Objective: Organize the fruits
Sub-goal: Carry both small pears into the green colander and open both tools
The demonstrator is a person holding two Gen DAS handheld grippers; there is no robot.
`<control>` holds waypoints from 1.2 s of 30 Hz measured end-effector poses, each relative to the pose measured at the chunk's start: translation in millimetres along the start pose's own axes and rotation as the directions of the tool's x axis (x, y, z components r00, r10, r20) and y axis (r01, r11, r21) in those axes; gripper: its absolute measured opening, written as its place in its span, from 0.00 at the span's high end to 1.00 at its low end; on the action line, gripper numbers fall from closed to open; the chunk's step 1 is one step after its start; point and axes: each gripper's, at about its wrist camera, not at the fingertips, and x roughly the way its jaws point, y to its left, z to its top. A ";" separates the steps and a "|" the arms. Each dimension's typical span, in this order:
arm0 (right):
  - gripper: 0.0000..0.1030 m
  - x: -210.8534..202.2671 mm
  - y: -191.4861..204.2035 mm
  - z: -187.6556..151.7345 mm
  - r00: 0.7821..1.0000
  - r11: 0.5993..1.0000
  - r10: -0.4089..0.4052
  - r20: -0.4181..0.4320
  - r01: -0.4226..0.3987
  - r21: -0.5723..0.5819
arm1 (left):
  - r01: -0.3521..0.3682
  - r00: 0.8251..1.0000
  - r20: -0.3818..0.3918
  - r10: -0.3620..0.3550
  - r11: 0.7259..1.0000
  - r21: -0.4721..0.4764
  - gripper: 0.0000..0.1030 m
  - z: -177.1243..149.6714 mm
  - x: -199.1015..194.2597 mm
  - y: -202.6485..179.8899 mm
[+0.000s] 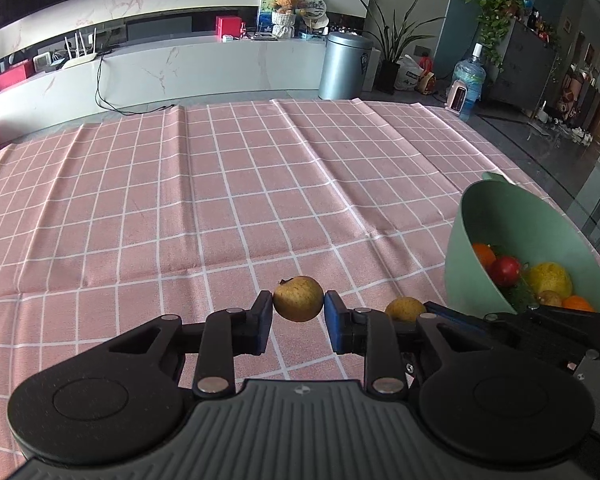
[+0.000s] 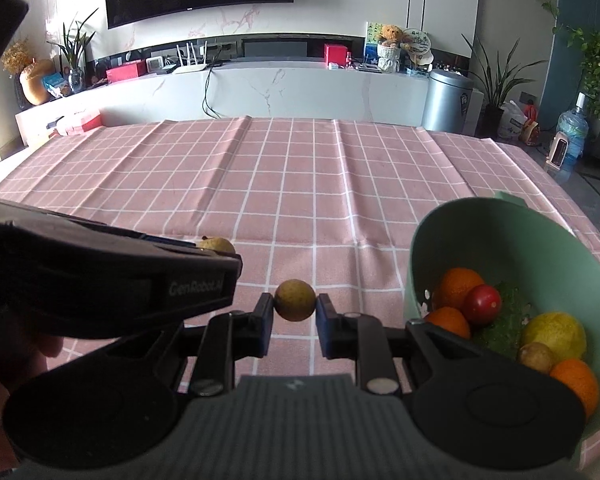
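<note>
My left gripper (image 1: 298,307) is shut on a yellow-brown pear (image 1: 298,298) and holds it just above the pink checked tablecloth (image 1: 220,200). My right gripper (image 2: 295,307) is shut on a small round yellow-brown fruit (image 2: 295,300); that fruit also shows in the left wrist view (image 1: 405,309). A green bowl (image 2: 480,236) stands to the right of both grippers. It holds oranges (image 2: 458,286), a red fruit (image 2: 482,304), a yellow fruit (image 2: 554,334), a small brown fruit (image 2: 537,357) and green leaves. The bowl also shows in the left wrist view (image 1: 500,220). The left gripper's body (image 2: 100,276) sits left of my right gripper.
The table's right edge runs close behind the bowl, with dark floor beyond. Past the far edge stand a white marble counter (image 1: 200,64), a metal bin (image 1: 345,65), a potted plant (image 1: 396,40) and a water bottle (image 1: 469,76).
</note>
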 end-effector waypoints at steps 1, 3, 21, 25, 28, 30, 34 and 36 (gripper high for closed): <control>0.83 -6.9 -0.7 1.1 1.000 1.000 0.002 0.011 -0.002 -0.002 | 0.003 1.000 0.008 -0.003 1.000 0.001 0.70 1.3 -4.8 -2.6; 0.83 -20.8 -3.3 0.9 1.000 1.000 0.003 0.029 -0.003 -0.006 | 0.012 1.000 0.022 -0.012 1.000 0.002 0.70 4.1 -14.7 -8.0; 0.83 -66.1 -142.9 -2.4 0.989 0.964 -0.143 -0.023 0.145 0.224 | 0.150 0.989 -0.042 -0.144 0.967 0.208 0.70 30.6 17.3 -128.1; 0.82 -52.6 -155.4 -8.1 0.990 0.952 -0.116 -0.082 0.134 0.277 | 0.137 0.989 -0.079 -0.122 0.962 0.236 0.70 27.6 30.6 -135.0; 0.82 -45.4 -157.0 -12.5 0.988 0.946 -0.110 -0.104 0.136 0.293 | 0.130 0.989 -0.103 -0.107 0.961 0.245 0.70 24.4 36.0 -135.6; 0.82 -43.6 -157.6 -12.9 0.989 0.948 -0.107 -0.106 0.133 0.288 | 0.120 0.989 -0.114 -0.094 0.961 0.251 0.70 22.6 38.7 -136.7; 0.80 -44.3 -158.7 -13.5 0.990 0.949 -0.094 -0.101 0.120 0.291 | 0.115 0.988 -0.128 -0.086 0.964 0.240 0.69 20.3 40.6 -136.8; 0.80 -45.6 -159.9 -13.4 0.991 0.948 -0.088 -0.098 0.113 0.296 | 0.111 0.989 -0.126 -0.082 0.965 0.239 0.66 19.5 39.2 -136.8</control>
